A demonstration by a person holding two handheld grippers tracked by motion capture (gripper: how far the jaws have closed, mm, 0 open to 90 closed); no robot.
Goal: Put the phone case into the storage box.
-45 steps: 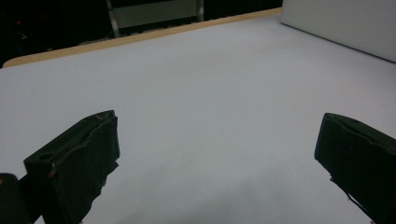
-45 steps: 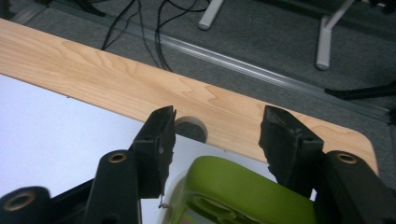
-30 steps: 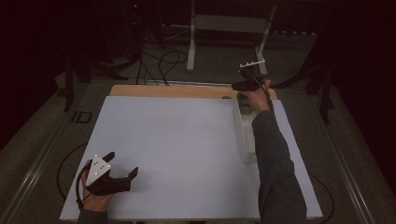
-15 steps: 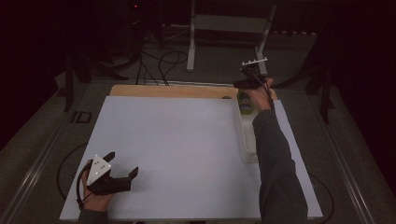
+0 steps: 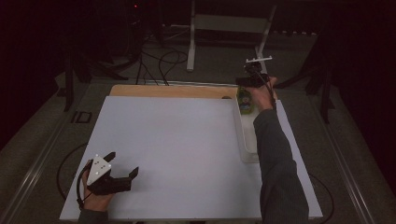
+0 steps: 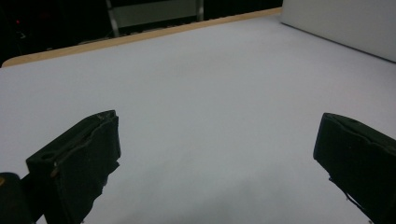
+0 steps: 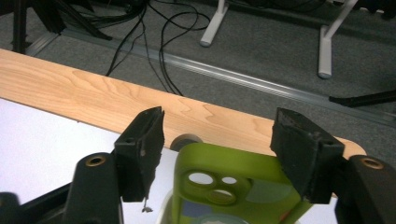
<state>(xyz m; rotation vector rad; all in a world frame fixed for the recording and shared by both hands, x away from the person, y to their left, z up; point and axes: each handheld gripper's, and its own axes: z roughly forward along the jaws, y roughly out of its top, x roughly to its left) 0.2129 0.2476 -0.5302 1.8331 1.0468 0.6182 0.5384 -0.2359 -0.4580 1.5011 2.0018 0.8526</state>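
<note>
Right tongs (image 7: 217, 154) have just been opening, jaws apart, green phone case (image 7: 233, 186) between, pads not touching. Case stands in white tray (image 5: 246, 140) at 1 o'clock of tabletop (image 5: 177, 140). Risk: case tips, jaw catches rim on retreat. Left tongs (image 5: 122, 170) open, empty, at 7 o'clock. Wooden board (image 7: 70, 93) behind.

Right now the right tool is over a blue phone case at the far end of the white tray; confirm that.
Not quite: the phone case is green, not blue, as the right gripper view shows. The right tool does sit over it at the white tray's far end.
</note>
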